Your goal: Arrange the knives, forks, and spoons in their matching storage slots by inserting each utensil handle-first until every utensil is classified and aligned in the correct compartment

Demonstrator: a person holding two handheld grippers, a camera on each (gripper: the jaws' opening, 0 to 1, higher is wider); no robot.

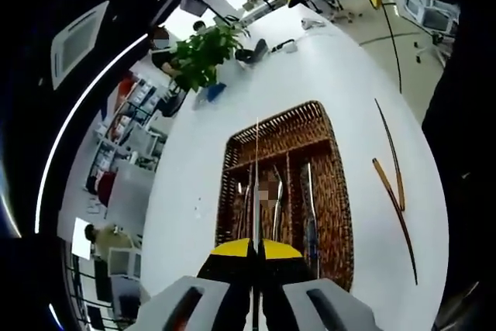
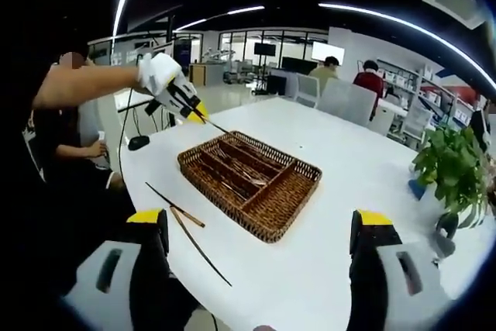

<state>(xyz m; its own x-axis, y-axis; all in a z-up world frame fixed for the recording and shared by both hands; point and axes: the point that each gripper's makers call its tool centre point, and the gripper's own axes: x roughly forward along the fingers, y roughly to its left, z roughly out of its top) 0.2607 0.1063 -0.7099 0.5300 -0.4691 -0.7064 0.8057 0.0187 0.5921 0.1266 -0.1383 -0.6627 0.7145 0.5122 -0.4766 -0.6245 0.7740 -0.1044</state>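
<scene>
holding a thin utensil [image 1: 256, 168] clamped over the tray [image 2: 291, 211], the left gripper [image 1: 256, 257] was mid-insertion; next it needed lowering into its matching slot. the right gripper [image 2: 260, 234] stood apart, empty.

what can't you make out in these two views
- Left gripper view: the utensil pinched in the left gripper shows edge-on, so its type is unclear.
- Left gripper view: utensils in the wicker tray are partly blurred by a mosaic patch.
- Right gripper view: the tray's contents are too small to sort.
</scene>
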